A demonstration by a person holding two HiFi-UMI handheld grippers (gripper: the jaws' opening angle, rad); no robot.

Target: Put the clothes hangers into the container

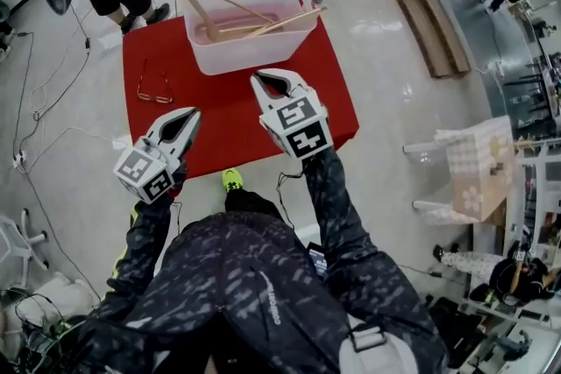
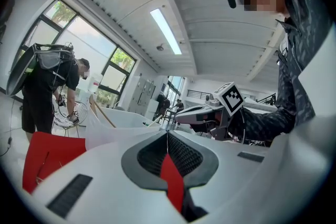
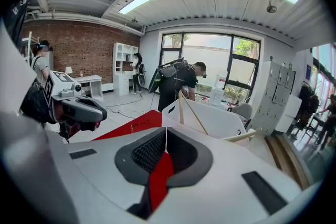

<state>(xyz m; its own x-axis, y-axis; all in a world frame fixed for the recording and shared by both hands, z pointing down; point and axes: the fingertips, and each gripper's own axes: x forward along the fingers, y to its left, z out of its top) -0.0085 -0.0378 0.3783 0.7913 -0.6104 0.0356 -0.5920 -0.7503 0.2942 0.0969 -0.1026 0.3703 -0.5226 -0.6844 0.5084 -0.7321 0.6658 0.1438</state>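
Left gripper [image 1: 190,116] level, right gripper [image 1: 270,79] downward

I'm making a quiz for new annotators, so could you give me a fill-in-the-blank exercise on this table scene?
The translucent white plastic container holds several ____ clothes hangers.
The table under it is coloured ____.
Of the left gripper and right gripper, the thin wire clothes hanger on the table lies nearer the ____ one.
Both grippers' jaws are ____.
Missing words: wooden; red; left; shut.
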